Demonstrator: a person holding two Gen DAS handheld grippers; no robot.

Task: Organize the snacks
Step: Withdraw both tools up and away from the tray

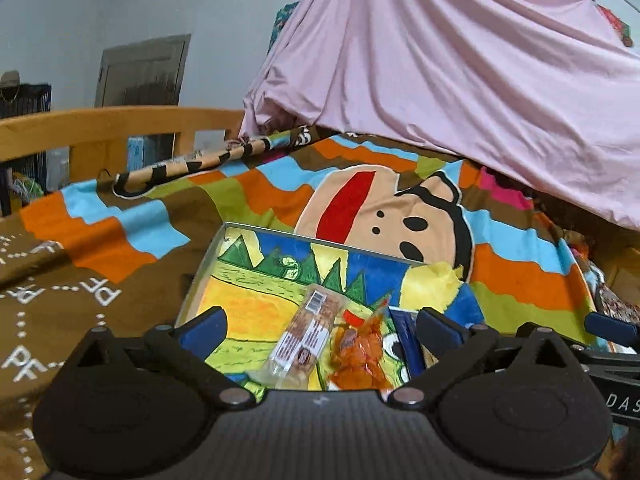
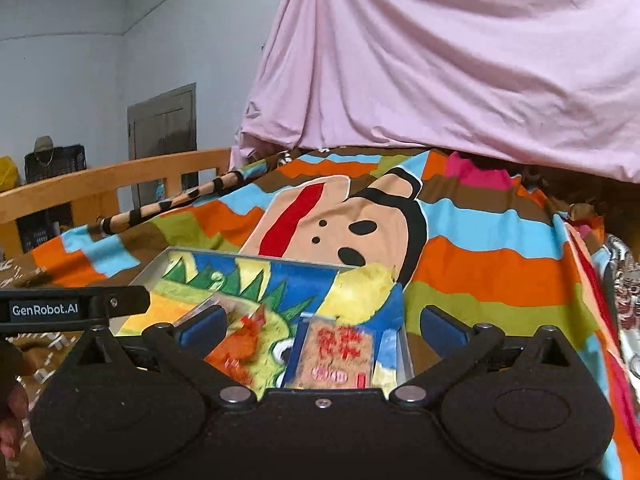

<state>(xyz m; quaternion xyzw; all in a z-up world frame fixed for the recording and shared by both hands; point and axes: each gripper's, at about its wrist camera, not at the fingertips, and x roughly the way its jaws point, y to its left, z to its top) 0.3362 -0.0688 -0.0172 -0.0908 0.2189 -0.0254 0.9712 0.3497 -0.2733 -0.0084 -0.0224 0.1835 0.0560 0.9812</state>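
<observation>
A shallow metal tray (image 1: 280, 236) with a bright painted bottom lies on the bed. In the left wrist view it holds a long clear-wrapped biscuit pack (image 1: 308, 332), an orange wrapped snack (image 1: 360, 356) and the edge of a blue packet (image 1: 408, 340). My left gripper (image 1: 322, 324) hangs open above them and grips nothing. In the right wrist view the tray (image 2: 240, 254) shows the orange snack (image 2: 240, 344) and a brown packet with red characters (image 2: 336, 356). My right gripper (image 2: 324, 322) is open over that packet, holding nothing. The lower parts of the snacks are hidden behind the gripper bodies.
The tray rests on a striped cartoon blanket (image 1: 520, 272). A pink sheet (image 1: 460, 60) hangs over the far side, and a wooden bed rail (image 1: 120, 124) runs at the left. A striped stick (image 2: 168, 204) lies along the blanket's edge. A hand (image 2: 12, 412) shows at the lower left.
</observation>
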